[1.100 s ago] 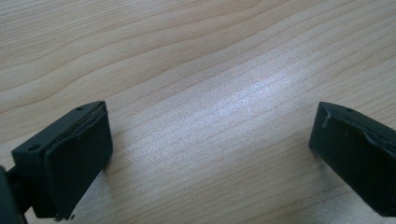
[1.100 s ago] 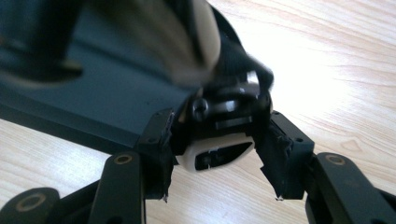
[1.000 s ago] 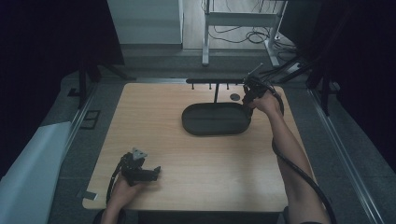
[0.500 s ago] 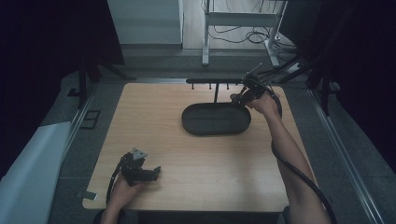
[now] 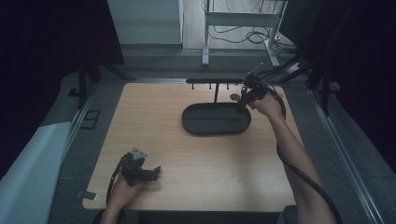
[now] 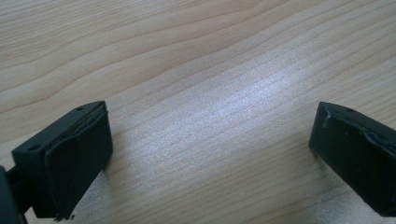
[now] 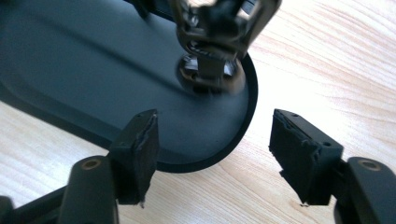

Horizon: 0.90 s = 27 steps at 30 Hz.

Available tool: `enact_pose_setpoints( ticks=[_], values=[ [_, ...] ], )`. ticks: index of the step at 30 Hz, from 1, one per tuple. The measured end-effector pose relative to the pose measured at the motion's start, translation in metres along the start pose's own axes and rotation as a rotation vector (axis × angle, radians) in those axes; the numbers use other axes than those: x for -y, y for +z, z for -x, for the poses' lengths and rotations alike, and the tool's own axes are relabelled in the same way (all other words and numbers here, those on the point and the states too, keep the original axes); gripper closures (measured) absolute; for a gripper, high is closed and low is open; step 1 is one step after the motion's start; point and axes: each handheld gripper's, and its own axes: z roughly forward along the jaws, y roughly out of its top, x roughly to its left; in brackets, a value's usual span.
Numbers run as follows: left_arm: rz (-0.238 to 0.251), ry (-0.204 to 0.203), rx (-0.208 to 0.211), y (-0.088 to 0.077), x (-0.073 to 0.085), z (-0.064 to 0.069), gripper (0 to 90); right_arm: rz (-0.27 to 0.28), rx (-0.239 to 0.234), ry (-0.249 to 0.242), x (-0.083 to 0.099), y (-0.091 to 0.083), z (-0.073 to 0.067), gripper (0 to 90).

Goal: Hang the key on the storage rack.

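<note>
Over the tray's (image 5: 196, 128) right end, the right gripper (image 5: 241, 103) has its jaws apart, just been opening, nothing between them; a shiny metal piece (image 7: 212, 77) sits blurred in the tray below, so the drop looks done. Otherwise the tray seems bare, and the left gripper (image 5: 156, 171) rests wide apart on the table (image 5: 154, 107).

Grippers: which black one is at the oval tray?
The right gripper, jaws just opening, empty, at the right end of the dark oval tray; the left gripper rests on the wooden table.
</note>
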Motion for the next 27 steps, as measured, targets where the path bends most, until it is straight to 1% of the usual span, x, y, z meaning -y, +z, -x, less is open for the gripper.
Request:
enact_pose_setpoints(
  ticks=[5,6,8,10,12,13,14,15,17,19,25,26,27],
  values=[
    [0.0,0.0,0.0,0.0,0.0,0.0,0.0,0.013,-0.012,-0.019,0.003,-0.005,-0.003,28.9],
    [0.0,0.0,0.0,0.0,0.0,0.0,0.0,0.017,-0.017,-0.024,0.004,-0.005,-0.004,26.8],
    [0.0,0.0,0.0,0.0,0.0,0.0,0.0,0.017,-0.02,-0.026,0.005,-0.006,-0.004,26.3],
    [0.0,0.0,0.0,0.0,0.0,0.0,0.0,0.014,-0.022,-0.041,0.006,-0.007,-0.005,23.9],
    [0.001,-0.001,0.0,0.0,0.0,0.0,0.0,0.014,-0.022,-0.046,0.007,-0.007,-0.006,23.1],
    [0.001,-0.001,0.0,0.0,0.0,0.0,0.0,0.016,-0.021,-0.061,0.009,-0.007,-0.008,20.6],
    [0.001,-0.001,0.0,0.0,0.0,0.0,0.0,0.016,-0.021,-0.061,0.009,-0.007,-0.008,20.6],
    [0.001,-0.002,0.0,0.0,0.0,0.0,0.0,0.021,-0.017,-0.074,0.01,-0.008,-0.009,18.8],
    [0.001,-0.002,-0.001,0.0,0.0,0.0,0.0,0.021,-0.016,-0.076,0.011,-0.008,-0.01,18.4],
    [0.001,-0.002,-0.001,0.0,0.0,0.0,0.0,0.026,-0.011,-0.095,0.012,-0.009,-0.012,16.6],
    [0.001,-0.002,0.0,0.0,0.0,0.0,0.0,0.03,-0.013,-0.116,0.015,-0.011,-0.015,13.9],
    [0.001,-0.002,0.0,0.0,0.0,0.0,0.0,0.029,-0.013,-0.128,0.017,-0.012,-0.017,13.6],
    [0.001,-0.002,0.0,0.0,0.0,0.0,0.0,0.029,-0.014,-0.126,0.018,-0.013,-0.017,13.6]
  ],
)
